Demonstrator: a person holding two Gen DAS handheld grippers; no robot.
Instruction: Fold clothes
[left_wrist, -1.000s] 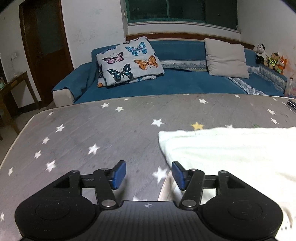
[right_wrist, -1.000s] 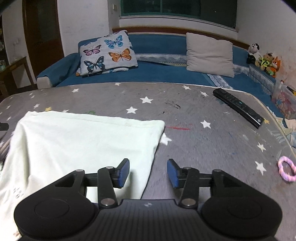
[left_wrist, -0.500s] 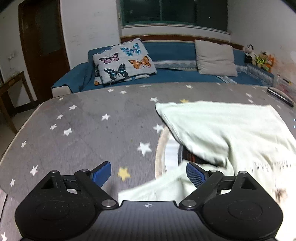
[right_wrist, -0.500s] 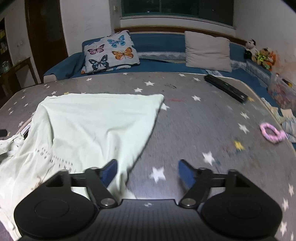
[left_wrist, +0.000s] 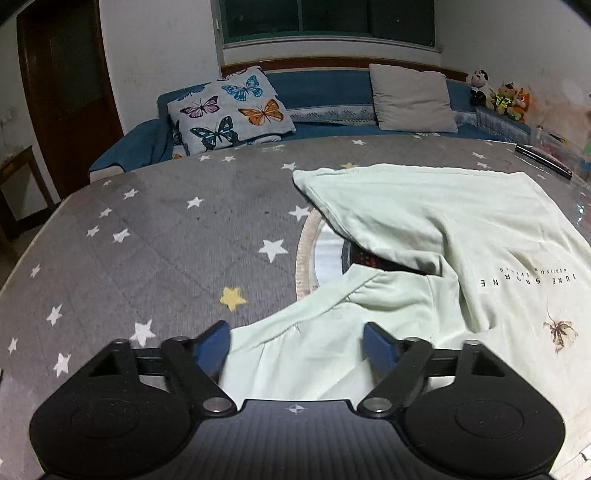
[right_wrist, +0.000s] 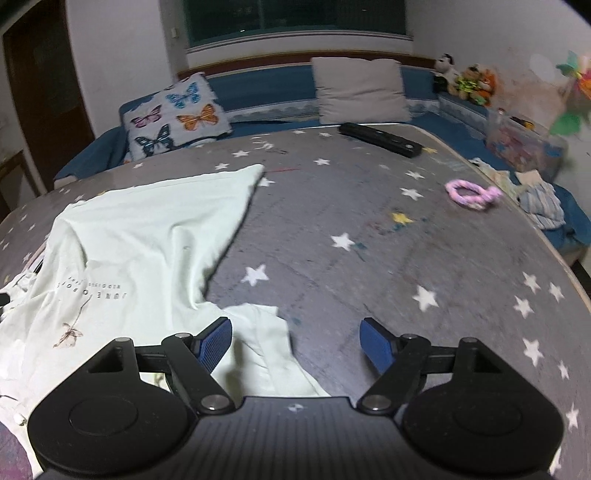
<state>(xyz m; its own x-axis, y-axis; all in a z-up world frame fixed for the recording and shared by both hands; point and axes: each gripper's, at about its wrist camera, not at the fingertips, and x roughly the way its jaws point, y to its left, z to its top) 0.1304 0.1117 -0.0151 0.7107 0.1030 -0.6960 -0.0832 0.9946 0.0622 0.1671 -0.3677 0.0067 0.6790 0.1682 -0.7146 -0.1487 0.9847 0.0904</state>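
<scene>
Fabric fills the near right of my left wrist view: the pale green T-shirt (left_wrist: 424, 236) lies partly folded on the star-printed table (left_wrist: 147, 240), its far part doubled toward me, its right side cut off by the frame. My left gripper (left_wrist: 295, 345) stands wide open with a sleeve lying between the fingers, gripping nothing. A round white object (left_wrist: 325, 254) peeks from under the fold, mostly hidden.

In the right wrist view, the shirt (right_wrist: 147, 229) runs across the table's left, a corner pointing away toward the sofa. My right gripper (right_wrist: 295, 341) gapes wide and holds nothing, over the shirt's near edge. Only here do the remote (right_wrist: 380, 139) and pink ring (right_wrist: 472, 194) show clearly.
</scene>
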